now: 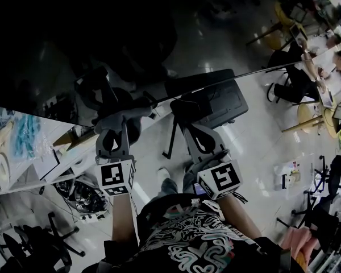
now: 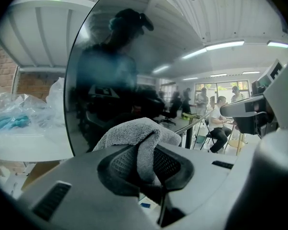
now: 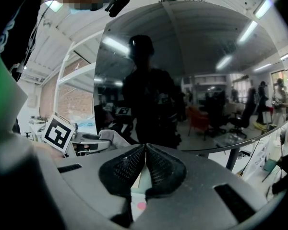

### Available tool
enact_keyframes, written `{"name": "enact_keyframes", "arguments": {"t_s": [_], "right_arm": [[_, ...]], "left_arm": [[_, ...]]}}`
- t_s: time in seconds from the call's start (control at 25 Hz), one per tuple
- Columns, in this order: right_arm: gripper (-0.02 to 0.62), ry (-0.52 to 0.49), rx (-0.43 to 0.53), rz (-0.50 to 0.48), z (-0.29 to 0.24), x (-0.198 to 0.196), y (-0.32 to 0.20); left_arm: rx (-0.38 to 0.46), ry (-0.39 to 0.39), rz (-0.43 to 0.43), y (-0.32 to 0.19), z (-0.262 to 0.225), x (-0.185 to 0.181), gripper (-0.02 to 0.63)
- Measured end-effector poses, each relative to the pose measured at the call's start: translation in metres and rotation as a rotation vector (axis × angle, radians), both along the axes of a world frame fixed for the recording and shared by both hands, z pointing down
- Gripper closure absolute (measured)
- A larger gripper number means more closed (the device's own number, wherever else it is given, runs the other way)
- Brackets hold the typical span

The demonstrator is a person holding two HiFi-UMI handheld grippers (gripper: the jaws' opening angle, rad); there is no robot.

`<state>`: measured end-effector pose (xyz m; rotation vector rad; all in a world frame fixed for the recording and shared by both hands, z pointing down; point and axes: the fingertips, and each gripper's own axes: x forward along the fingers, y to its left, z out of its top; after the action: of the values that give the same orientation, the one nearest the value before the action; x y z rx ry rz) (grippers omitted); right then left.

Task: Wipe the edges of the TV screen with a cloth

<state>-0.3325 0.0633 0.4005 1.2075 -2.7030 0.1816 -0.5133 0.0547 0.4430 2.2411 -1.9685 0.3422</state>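
The dark TV screen (image 1: pixel 74 38) fills the upper left of the head view, and its lower edge runs slantwise just beyond both grippers. My left gripper (image 1: pixel 115 118) is shut on a grey cloth (image 2: pixel 134 133), which bulges out between the jaws close to the screen's (image 2: pixel 115 71) left edge. Whether the cloth touches the glass is unclear. My right gripper (image 1: pixel 188 123) sits to the right of it, jaws shut with nothing between them (image 3: pixel 145 147), facing the screen (image 3: pixel 182 80). The right gripper view also catches the left gripper's marker cube (image 3: pixel 57 133) and the cloth (image 3: pixel 113 139).
A white shelf (image 1: pixel 23 152) with plastic bags stands at the left beside the TV. A dark office chair (image 1: pixel 216 104) is below the screen's edge. People sit at tables (image 1: pixel 315 78) at the far right. Another black chair (image 1: pixel 40 240) is at the lower left.
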Motion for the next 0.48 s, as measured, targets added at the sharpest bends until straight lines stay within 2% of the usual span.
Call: {"name": "enact_keyframes", "arguments": {"t_s": [0.48], "right_arm": [[0.566, -0.007, -0.013, 0.005, 0.002, 0.008, -0.004]], "left_arm": [[-0.009, 0.003, 0.03, -0.006, 0.0, 0.015, 0.535]]}}
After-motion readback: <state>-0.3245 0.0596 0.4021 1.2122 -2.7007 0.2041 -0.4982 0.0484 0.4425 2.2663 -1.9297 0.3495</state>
